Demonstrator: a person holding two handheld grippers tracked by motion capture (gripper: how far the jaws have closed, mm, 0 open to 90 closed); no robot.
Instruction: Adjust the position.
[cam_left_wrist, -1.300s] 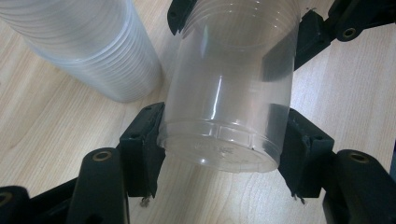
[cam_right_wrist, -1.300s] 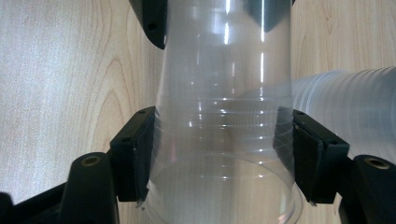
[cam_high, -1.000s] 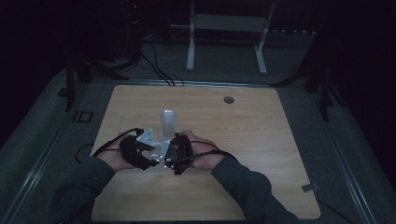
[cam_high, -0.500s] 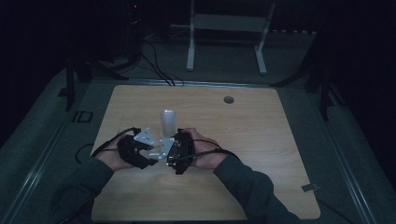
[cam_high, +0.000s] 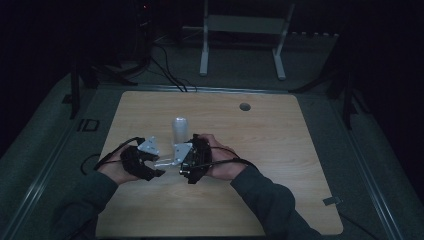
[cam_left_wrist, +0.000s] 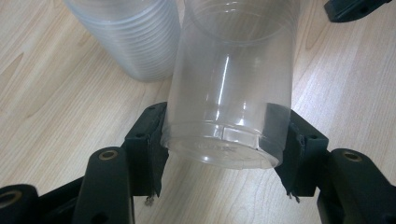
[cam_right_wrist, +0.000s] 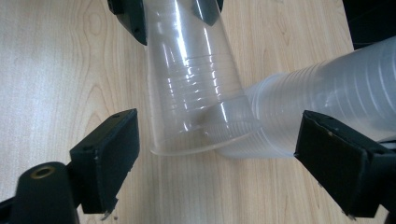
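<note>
In the high view, a pale wooden table (cam_high: 280, 165) with fine grain and rounded corners carries a stack of clear ribbed plastic cups (cam_high: 179, 131), standing upside down just beyond the two hands. The left gripper (cam_high: 159, 169) and right gripper (cam_high: 181, 167), both matt black, meet in front of it. In the left gripper view, a single clear, smooth-walled plastic cup (cam_left_wrist: 233, 79) is clamped near its flat base between the black jaws, the stack beside it. In the right gripper view, the right gripper's jaws have just been opening and stand wide, either side of the cup's rim without touching it.
</note>
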